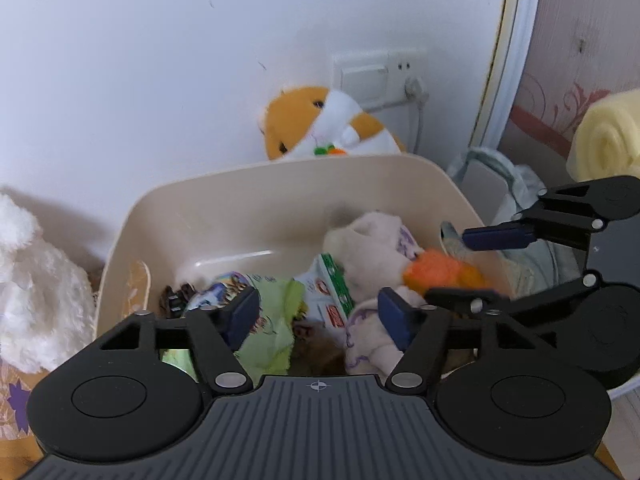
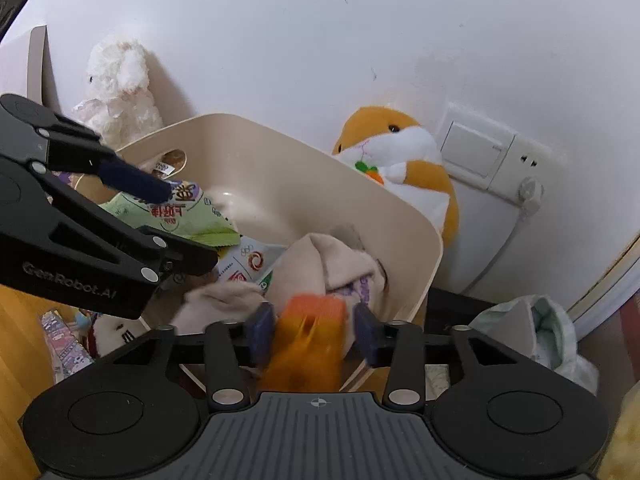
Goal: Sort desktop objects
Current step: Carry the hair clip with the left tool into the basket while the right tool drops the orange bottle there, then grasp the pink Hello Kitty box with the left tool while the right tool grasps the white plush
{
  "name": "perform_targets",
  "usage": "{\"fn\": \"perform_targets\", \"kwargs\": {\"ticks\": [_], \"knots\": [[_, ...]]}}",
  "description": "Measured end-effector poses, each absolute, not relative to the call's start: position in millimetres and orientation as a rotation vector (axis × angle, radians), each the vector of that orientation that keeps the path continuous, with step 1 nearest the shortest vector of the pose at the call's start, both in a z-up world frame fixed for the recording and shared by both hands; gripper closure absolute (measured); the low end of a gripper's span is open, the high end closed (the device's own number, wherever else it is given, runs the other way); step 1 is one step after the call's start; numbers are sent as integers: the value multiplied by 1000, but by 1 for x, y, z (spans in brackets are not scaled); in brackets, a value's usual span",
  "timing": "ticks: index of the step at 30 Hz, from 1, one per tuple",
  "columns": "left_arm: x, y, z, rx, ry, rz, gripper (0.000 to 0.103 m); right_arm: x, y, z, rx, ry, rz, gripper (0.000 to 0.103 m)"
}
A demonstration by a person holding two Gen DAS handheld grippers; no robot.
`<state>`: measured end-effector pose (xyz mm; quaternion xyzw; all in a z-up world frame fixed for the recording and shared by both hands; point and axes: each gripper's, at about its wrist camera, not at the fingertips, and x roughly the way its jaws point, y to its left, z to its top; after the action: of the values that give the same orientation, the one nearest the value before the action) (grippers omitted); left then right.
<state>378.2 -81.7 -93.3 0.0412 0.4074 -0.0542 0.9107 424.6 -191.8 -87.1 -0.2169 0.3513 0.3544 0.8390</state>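
Both tongs are hanging over the beige bin [image 1: 280, 184], which fills the middle of both views and is already stuffed with sorted stuff. The left tongs [image 1: 318, 314] stand wide with nothing pinched; below them lies a green snack packet [image 1: 272, 312] and a white carton [image 1: 328, 292], both loose in the bin.

The right tongs [image 2: 315, 330] are the interesting bit. In the right wrist view the orange plush bit [image 2: 308, 344] sits right between the blue pads, at bottom centre of the frame, blurred. There's a sliver of gap on each side, so I'd say the pads aren't squeezing it, jaws partly spread, toy looks let go. It's attached to or lying against a pale pink plush [image 2: 320, 264] with purple print, which is flopped against the bin's right-hand wall.

Handling-wise: all of this is soft and light. The plush will squash and sag, so a pinch on a thick fold near the body beats grabbing a dangling limb. The packet is crinkly and slippery, so take it by a crimped edge. The carton is stiffer; grip across its narrow faces.

Behind the bin, an orange-and-white hamster plush [image 1: 320, 124] leans against the wall, upper centre, and a fluffy white plush [image 1: 36, 280] sits at the left edge, both outside the bin, probably next up
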Motion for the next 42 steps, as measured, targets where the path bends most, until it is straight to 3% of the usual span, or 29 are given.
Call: {"fn": "perform_targets", "kwargs": {"ticks": [1,8,12,26,42], "knots": [[378,-80,-92,78,839,-107,33,423,-192,-85,-461,731,748,37],[362,-68,-78,74,812,-94,29,409,-199,-68,-427,683,741,8],[347,-54,-71,88,809,-92,27,397,-206,-62,-414,670,746,0],[294,-5,-88,170,892,-145,27,351,-221,-72,-357,682,725,0],[268,-45,-137,478,968,-376,27,306,-213,-113,-391,804,791,0]]}}
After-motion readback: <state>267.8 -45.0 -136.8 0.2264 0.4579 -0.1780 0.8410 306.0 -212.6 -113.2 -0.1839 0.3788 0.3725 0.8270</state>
